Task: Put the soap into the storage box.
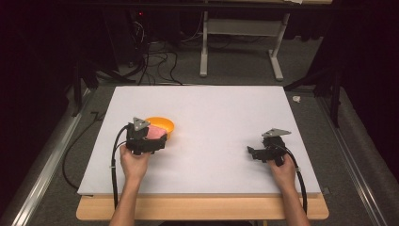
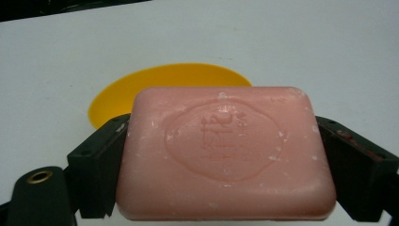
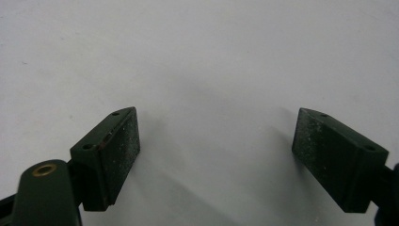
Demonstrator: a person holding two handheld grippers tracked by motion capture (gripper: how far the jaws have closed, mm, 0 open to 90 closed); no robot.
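Above the yellow bowl (image 1: 161,125), your left gripper (image 2: 226,160) clamps the pink soap (image 2: 225,153); lower gently, release centered. Right gripper (image 3: 214,155) gapes empty.

The pink soap (image 2: 226,153) hides the near part of the yellow bowl (image 2: 117,92), its own bottom edge is cut off, and its stamped mark is too blurry to read

One pink soap bar (image 2: 225,153); one yellow bowl (image 1: 163,125); two grippers — left (image 1: 157,141), right (image 1: 251,151).
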